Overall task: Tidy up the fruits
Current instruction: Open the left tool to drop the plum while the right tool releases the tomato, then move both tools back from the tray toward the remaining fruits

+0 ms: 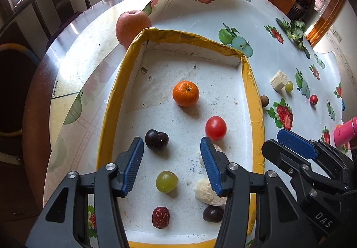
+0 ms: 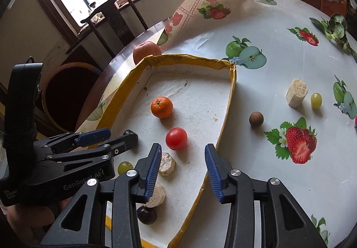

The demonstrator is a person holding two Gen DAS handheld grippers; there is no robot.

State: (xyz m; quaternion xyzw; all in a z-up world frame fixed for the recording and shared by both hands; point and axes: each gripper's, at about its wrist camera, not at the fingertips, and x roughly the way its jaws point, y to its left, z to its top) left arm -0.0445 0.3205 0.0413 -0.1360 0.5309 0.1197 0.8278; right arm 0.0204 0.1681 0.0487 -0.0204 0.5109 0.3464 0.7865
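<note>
Farthest left, a large red-and-yellow apple (image 1: 132, 26) sits on the table (image 1: 256, 25) against the outside of the tray's far left corner, not yet gathered in and probably too wide for an easy pinch.

The shallow white cardboard tray with yellow-taped rim (image 1: 254, 101) is clearly the collecting place. Inside it, from left to right, lie a dark purple heart-shaped cherry (image 1: 156, 139), a wrinkled red jujube (image 1: 160, 217) near the front edge, a pale green grape (image 1: 166, 181), a small orange mandarin (image 1: 185, 93) toward the middle, a second dark cherry (image 1: 212, 214), two pale crumbly puffed-rice pieces (image 2: 166, 163) and a round red cherry tomato (image 1: 215, 128).

The left gripper (image 1: 171, 150) hangs low over the tray's near half with its fingers spread wide and nothing between them, the green grape just below the gap; it reads as either just having released or choosing a piece.

The right gripper (image 2: 183, 158) is likewise spread wide and empty, straddling the tray's right rim, a posture that suits reaching outward.

Right of the tray, loose on the fruit-printed oilcloth, wait a small brown round longan-like fruit (image 2: 256, 119), a cream puffed-rice block (image 2: 296, 92), another green grape (image 2: 316, 100) and, farther right, a small red fruit (image 1: 313, 99) that may be a cherry.
</note>
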